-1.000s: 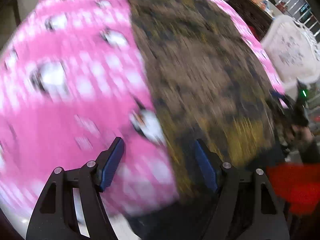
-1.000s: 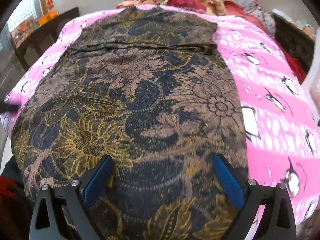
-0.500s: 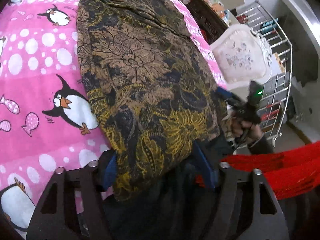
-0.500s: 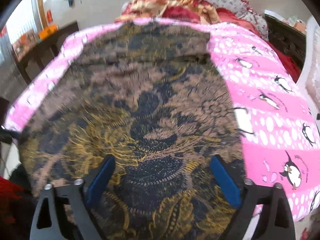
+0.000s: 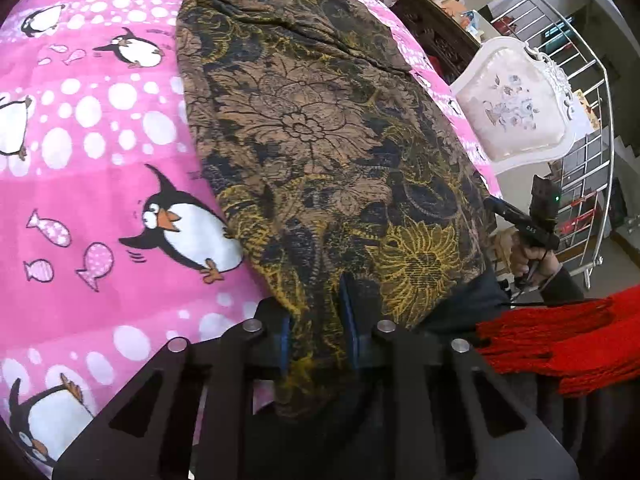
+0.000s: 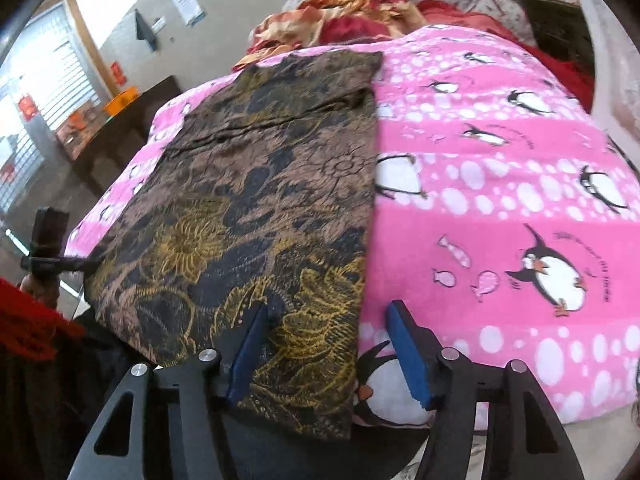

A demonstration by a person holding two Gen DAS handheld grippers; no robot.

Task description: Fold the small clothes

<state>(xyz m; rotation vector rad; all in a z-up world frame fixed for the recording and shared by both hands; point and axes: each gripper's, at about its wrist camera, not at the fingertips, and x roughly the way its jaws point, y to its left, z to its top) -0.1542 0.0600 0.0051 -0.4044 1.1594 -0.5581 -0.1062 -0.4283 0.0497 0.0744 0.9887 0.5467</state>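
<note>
Both jaws had just been closing: your left hand-held gripper (image 5: 316,334) clamped the soft, limp garment (image 5: 328,152) at its near corner; your right hand-held gripper (image 6: 328,350) stood apart astride the other corner.

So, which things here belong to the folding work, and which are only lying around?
Belongs to the job:
- brown floral garment
- left gripper, jaws just closing, pinching its near edge
- right gripper, closing, pads astride its corner

Just lying about:
- penguin blanket
- white chair
- red-orange bedding

You've got bright, even daylight, blown out at the window (image 6: 44,92) in the right wrist view. Both views are sharp, with heavy fisheye bending and dark corners.
</note>
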